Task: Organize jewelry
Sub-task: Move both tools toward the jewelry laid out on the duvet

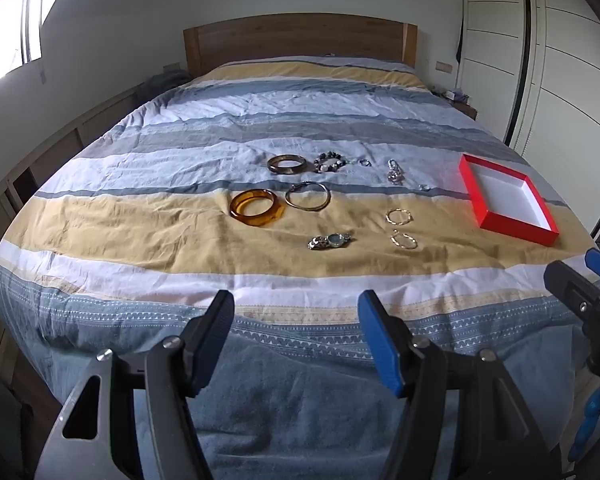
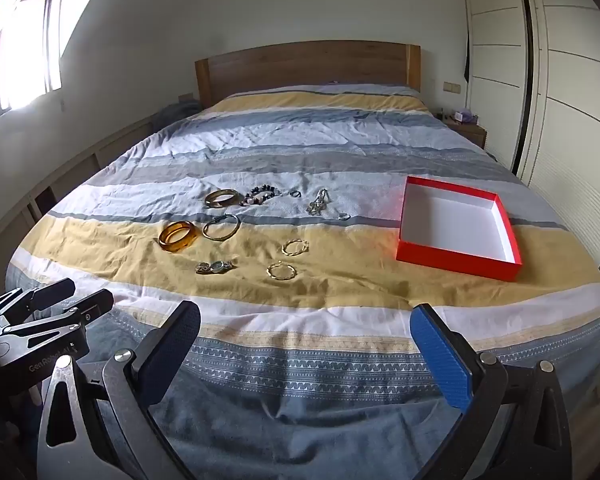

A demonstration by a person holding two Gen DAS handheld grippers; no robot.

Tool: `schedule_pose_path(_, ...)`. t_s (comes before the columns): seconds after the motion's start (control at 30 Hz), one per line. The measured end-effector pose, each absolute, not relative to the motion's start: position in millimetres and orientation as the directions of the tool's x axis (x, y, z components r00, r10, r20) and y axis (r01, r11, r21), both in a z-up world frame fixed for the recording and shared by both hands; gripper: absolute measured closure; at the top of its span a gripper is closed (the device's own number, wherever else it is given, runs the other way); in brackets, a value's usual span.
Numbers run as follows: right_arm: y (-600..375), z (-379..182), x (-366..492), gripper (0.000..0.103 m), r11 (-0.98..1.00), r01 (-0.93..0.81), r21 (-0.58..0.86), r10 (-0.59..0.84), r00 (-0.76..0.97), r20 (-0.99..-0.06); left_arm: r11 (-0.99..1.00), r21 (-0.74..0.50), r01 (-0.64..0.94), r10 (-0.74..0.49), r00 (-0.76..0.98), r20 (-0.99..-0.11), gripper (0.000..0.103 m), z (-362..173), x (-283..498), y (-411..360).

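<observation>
Several pieces of jewelry lie on the striped bedspread: an amber bangle [image 1: 257, 208] [image 2: 178, 236], a thin metal bangle [image 1: 308, 196] [image 2: 221, 227], a brown bangle [image 1: 287, 164] [image 2: 221, 198], a beaded bracelet [image 1: 330, 161] [image 2: 260, 195], a watch [image 1: 331, 241] [image 2: 215, 267], two gold hoops [image 1: 399, 216] [image 2: 295, 247], small rings and a chain [image 1: 394, 172] [image 2: 319, 202]. An empty red box [image 1: 508, 226] [image 2: 458, 266] with a white inside sits to the right. My left gripper [image 1: 298, 312] and right gripper [image 2: 306, 328] are both open and empty, held at the bed's foot.
The bed [image 1: 140, 240] fills the view, with a wooden headboard [image 1: 296, 36] at the far end. White wardrobe doors [image 1: 560, 80] stand on the right, a low shelf [image 1: 40, 160] and window on the left. A nightstand [image 2: 466, 128] is by the headboard.
</observation>
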State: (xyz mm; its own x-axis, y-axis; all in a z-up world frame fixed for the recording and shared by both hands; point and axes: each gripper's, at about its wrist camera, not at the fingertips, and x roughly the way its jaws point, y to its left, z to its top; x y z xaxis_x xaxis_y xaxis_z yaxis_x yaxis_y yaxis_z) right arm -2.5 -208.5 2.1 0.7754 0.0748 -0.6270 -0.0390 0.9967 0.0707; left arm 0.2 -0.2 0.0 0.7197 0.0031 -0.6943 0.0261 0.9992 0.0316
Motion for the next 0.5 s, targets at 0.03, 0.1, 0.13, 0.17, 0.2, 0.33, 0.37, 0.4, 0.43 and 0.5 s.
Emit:
schedule_pose_path(0.03,-208.1,2.4,-2.9,0.0,0.997,-0.039,0.071,0.075,0.777,-0.624,0.999,0.032,0.025,0.004,0.72,-0.693,0.041,-0.1,0.2,-0.4)
schedule_pose_path(0.1,-207.7,3.0,-3.3,0.0,0.996,-0.042,0.073,0.079,0.776,-0.626,0.999,0.032,0.025,0.004,0.719,-0.695,0.041,-0.1,0.4,-0.4)
schedule_pose_path(0.13,-207.6,3.4,-3.6,0.0,0.997,-0.042,0.072,0.078,0.776,-0.626,0.999,0.032,0.022,0.006,0.718,-0.696,0.041,-0.3,0.7,-0.5)
schedule_pose_path(0.17,-207.5,3.8,-3.8,0.0,0.997,-0.042,0.071,0.077,0.775,-0.627,0.999,0.03,0.02,0.006,0.717,-0.697,0.041,-0.6,1.2,-0.6)
schedule_pose_path(0.2,-206.9,3.8,-4.2,0.0,0.997,-0.043,0.07,0.077,0.776,-0.626,0.999,0.026,0.018,0.005,0.716,-0.698,0.041,-0.8,1.6,-0.3)
schedule_pose_path(0.33,-208.9,7.0,-3.9,0.0,0.997,-0.043,0.069,0.077,0.775,-0.627,1.0,0.029,0.007,0.015,0.713,-0.701,0.041,-1.9,1.3,2.8)
schedule_pose_path(0.37,-208.1,6.6,-3.5,0.0,0.997,-0.042,0.061,0.072,0.777,-0.625,0.999,0.031,0.006,0.018,0.712,-0.702,0.041,-3.2,2.8,3.9)
schedule_pose_path(0.4,-209.8,6.5,-2.9,0.0,0.997,-0.042,0.061,0.071,0.777,-0.625,0.999,0.032,0.002,0.021,0.715,-0.699,0.041,-4.6,2.6,5.4)
schedule_pose_path(0.43,-211.8,6.3,-2.0,0.0,0.997,-0.042,0.06,0.07,0.777,-0.626,0.999,0.034,0.0,0.024,0.717,-0.697,0.041,-4.8,2.1,4.9)
schedule_pose_path(0.5,-207.1,7.5,-3.3,0.0,0.998,-0.048,0.045,0.065,0.78,-0.623,0.999,0.039,-0.002,0.029,0.716,-0.697,0.041,-5.2,2.1,4.1)
